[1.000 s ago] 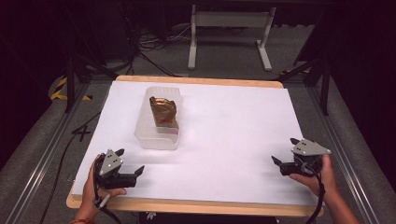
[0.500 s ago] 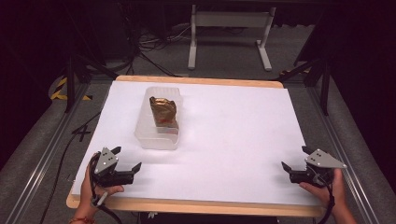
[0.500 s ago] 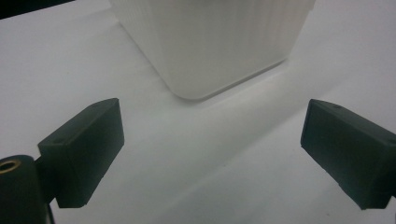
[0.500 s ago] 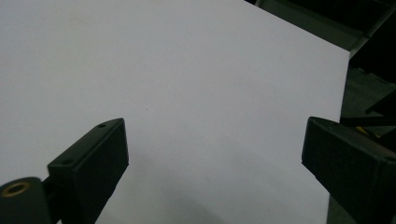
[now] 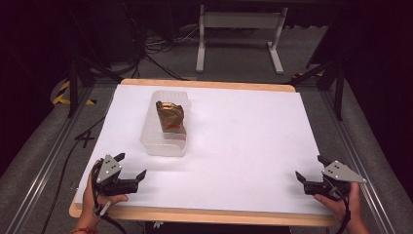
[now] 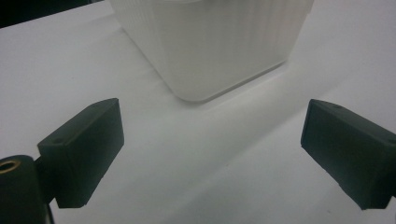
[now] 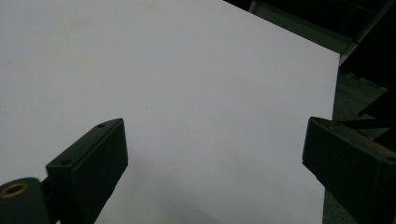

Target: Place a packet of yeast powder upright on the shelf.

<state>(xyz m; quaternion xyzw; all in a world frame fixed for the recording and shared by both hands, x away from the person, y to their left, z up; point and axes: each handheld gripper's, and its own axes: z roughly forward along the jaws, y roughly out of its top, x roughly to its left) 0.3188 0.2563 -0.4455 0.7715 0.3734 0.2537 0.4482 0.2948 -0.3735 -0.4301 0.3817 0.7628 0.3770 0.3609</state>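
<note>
Container (image 5: 164, 130) sits untouched; both claws gape wide, empty.

The setting was a lab or recording studio. A white-topped bench (image 5: 243, 146) with a wooden edge stood on grey carpet. Cables (image 5: 151, 53) trailed across the floor at far left, a metal table frame (image 5: 238, 29) stood beyond, and dark surroundings enclosed the station.

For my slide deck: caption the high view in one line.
Two open grippers, left and right, rest at the table's near corners; a clear tub holds a gold packet.
</note>
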